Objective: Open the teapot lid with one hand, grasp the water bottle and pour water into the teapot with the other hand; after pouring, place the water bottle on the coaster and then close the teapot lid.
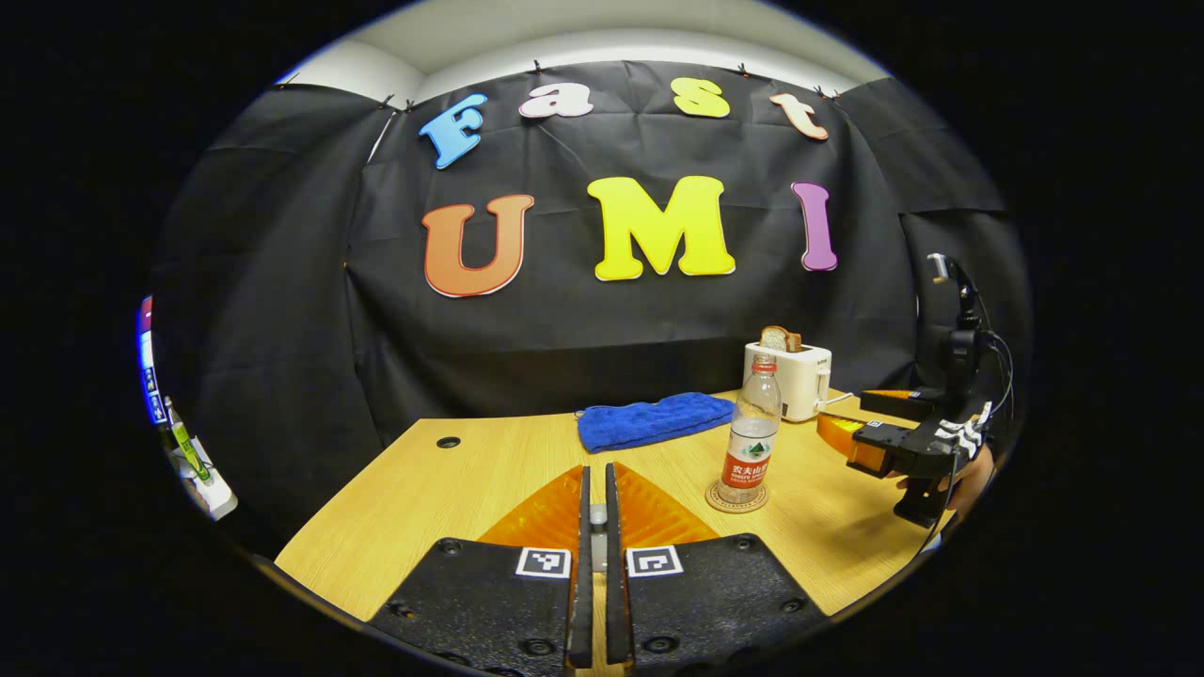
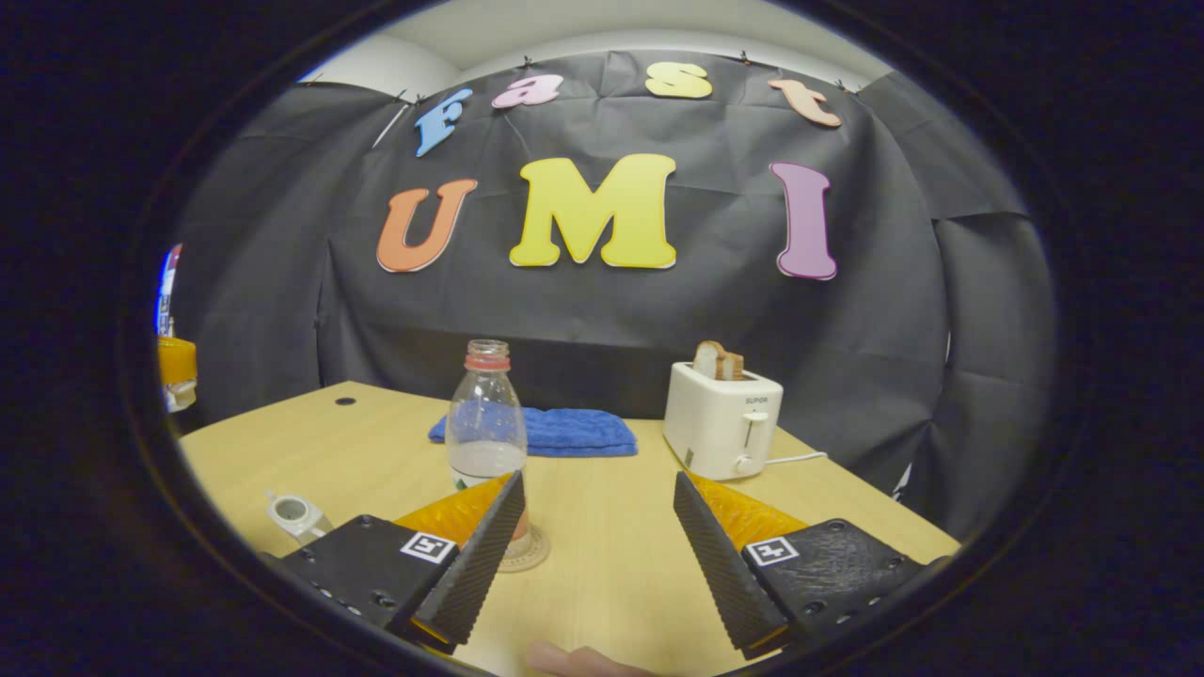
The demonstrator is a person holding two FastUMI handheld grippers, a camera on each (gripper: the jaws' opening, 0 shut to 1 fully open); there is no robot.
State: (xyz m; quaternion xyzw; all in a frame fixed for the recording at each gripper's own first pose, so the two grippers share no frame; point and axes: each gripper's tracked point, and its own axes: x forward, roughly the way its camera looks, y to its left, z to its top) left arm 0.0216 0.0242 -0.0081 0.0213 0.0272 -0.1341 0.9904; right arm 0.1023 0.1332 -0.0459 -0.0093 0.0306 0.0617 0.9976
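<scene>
The clear water bottle point(image 1: 750, 442), uncapped and with little water in it, stands upright on the round coaster point(image 1: 736, 498). In the right gripper view the bottle point(image 2: 486, 414) rises just behind that gripper's left finger, on the coaster point(image 2: 529, 555). My right gripper point(image 2: 598, 480) is open and holds nothing; in the left gripper view the right gripper point(image 1: 844, 411) hovers just right of the bottle. My left gripper point(image 1: 596, 470) is nearly closed over the near table, pinching a small grey knob point(image 1: 597, 515), seemingly the teapot lid's. A small white piece with a round hole point(image 2: 292, 512), perhaps part of the teapot, lies low at the left.
A folded blue cloth point(image 1: 656, 418) lies at the back of the wooden table point(image 1: 423, 498). A white toaster point(image 1: 798, 376) holding toast stands at the back right, its cord trailing right. The table's edges drop off at the left and the front.
</scene>
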